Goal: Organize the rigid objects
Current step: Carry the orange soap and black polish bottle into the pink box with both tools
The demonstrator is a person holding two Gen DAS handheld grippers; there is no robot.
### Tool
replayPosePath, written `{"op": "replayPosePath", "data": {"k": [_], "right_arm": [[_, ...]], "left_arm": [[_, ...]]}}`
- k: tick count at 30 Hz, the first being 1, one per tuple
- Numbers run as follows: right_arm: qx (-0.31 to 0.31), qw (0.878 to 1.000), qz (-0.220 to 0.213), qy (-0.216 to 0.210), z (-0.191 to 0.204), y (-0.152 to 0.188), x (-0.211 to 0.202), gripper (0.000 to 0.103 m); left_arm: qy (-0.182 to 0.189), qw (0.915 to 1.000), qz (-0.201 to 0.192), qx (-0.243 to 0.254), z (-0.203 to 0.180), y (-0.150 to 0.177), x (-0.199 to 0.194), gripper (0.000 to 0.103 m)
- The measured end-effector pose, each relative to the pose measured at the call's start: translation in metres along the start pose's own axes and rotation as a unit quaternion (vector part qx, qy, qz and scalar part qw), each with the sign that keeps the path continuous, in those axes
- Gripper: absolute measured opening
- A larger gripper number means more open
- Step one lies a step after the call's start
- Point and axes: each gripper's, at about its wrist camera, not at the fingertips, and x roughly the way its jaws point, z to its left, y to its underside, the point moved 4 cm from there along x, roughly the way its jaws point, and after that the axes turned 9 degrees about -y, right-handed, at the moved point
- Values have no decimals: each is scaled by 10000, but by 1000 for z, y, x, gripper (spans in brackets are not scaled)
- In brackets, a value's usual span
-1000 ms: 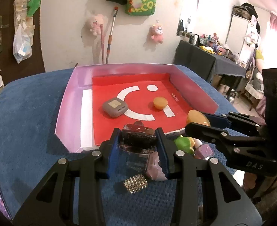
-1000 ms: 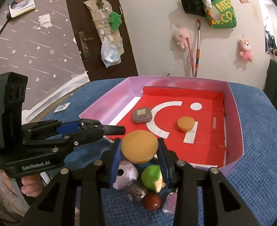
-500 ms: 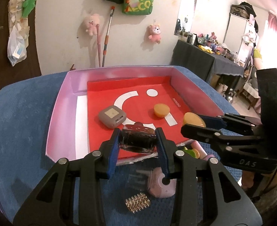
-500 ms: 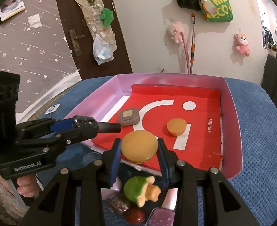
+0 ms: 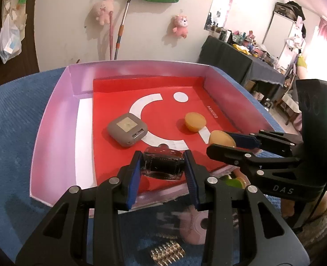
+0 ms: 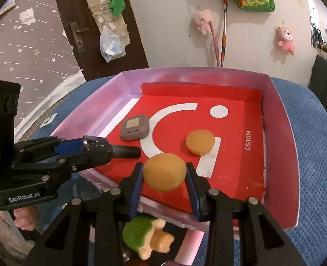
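tongs advanced over tray [image 5: 52, 119] | inside: grey case [image 5: 127, 132], orange disc [image 5: 195, 122]

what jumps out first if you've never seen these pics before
The big pink-walled box with its red floor fills the middle of both views. Over its near edge, the left gripper clamps a dark glass bottle and the right gripper clamps an orange disc. A grey case and a second orange disc lie inside.

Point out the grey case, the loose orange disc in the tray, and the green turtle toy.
grey case [image 5: 127, 130]: left wrist view, on its top face.
orange disc [image 6: 200, 141]: right wrist view, on its flat top.
green turtle toy [image 6: 139, 232]: right wrist view, on its green shell.
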Motion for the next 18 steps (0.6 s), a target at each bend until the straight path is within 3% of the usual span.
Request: {"op": "replayPosePath", "data": {"k": [6,10,13,18], "right_arm": [[36,9999,129,68,-6,1,10,40],[85,9997,205,71,-10,3,14,40],[100,9996,231,91,-12,3,16,40],[122,9994,285,143,-15,1,21,40]], "left_arm": [[-70,9998,142,82,2,5,12,35],[-259,9978,595,138,8,15,28,34],[-52,9970,770,-64,15,15,35,34],[-77,9965,828,-67,15,7,41,34]]}}
